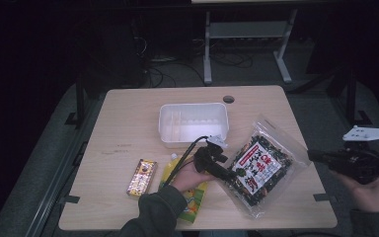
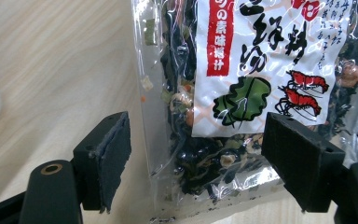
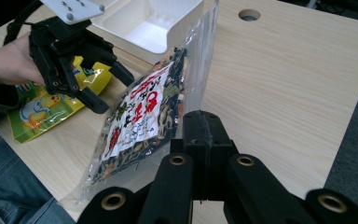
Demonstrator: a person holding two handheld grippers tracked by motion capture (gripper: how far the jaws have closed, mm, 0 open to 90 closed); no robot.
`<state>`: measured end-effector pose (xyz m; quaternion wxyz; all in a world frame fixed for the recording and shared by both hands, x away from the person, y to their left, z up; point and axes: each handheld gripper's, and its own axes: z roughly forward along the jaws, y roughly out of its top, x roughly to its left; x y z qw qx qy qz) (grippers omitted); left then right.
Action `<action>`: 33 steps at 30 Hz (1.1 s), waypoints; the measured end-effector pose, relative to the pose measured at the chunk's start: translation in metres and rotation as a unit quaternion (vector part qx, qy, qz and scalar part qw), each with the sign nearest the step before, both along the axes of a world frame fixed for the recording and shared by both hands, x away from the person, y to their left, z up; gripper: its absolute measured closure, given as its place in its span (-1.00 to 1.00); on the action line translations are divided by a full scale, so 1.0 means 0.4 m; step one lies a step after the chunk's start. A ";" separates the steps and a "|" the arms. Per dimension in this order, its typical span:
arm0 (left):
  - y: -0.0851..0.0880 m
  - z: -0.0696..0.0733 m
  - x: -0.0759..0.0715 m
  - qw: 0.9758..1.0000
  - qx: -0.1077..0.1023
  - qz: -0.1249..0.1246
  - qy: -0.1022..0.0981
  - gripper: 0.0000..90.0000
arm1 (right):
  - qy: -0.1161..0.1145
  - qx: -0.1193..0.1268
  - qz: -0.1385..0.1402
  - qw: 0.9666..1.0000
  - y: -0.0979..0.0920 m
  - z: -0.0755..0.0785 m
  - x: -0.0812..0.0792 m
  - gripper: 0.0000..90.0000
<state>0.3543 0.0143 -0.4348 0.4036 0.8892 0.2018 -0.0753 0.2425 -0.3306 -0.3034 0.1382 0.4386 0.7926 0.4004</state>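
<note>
**tabletop_tom:** Closest to the lens in the right gripper view are the right gripper's (image 3: pixel 204 140) own jaws, clenched flat against each other with nothing between them. From above that gripper (image 1: pixel 321 157) sits off the table's right edge, well apart from the bag.

**gripgeek:** And the bag? Where's it sitting?

**tabletop_tom:** Seaweed bag (image 1: pixel 260 168) lies flat on the table (image 1: pixel 128 113), right-front part, tilted on a diagonal. It's a clear pouch with a white label, red and black print, and dark dried bits inside. In the right gripper view (image 3: pixel 142 116) its top corner comes up close to the tub.

**gripgeek:** Left side doing anything?

**tabletop_tom:** Left gripper (image 1: pixel 222 170) is at the bag's left edge, jaws spread wide. In its own view (image 2: pixel 196 154) one pad is over bare wood and the other over the bag's bottom corner, so the bag edge sits between them, but the pads aren't pressing on it. Released, basically. The hand (image 1: pixel 190 174) holding it comes out of a dark green sleeve (image 1: pixel 153 212).

**gripgeek:** Other stuff around?

**tabletop_tom:** White tub (image 1: pixel 193 123) behind the bag, near mid-table. A yellow pouch (image 1: pixel 190 200) lies under the left hand, and a small snack bar (image 1: pixel 142 177) is just left of it. Round cable hole (image 1: pixel 228 98) near the far edge.
</note>
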 end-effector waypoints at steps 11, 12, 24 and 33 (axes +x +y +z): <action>-0.009 -0.003 0.025 0.999 -0.024 -0.017 0.029 -0.45 | -0.006 -0.002 0.014 1.000 0.015 0.029 0.006 0.99; -0.010 -0.004 0.028 0.999 -0.024 -0.016 0.033 -0.45 | -0.006 -0.001 0.016 1.000 0.016 0.031 0.008 0.99; -0.015 -0.011 0.047 0.998 -0.029 -0.032 0.048 -0.28 | -0.009 -0.008 0.032 0.999 0.039 0.048 0.023 0.99; 0.013 -0.006 0.045 0.996 -0.041 -0.052 0.052 0.32 | -0.010 0.007 0.026 1.000 0.030 0.047 0.037 0.99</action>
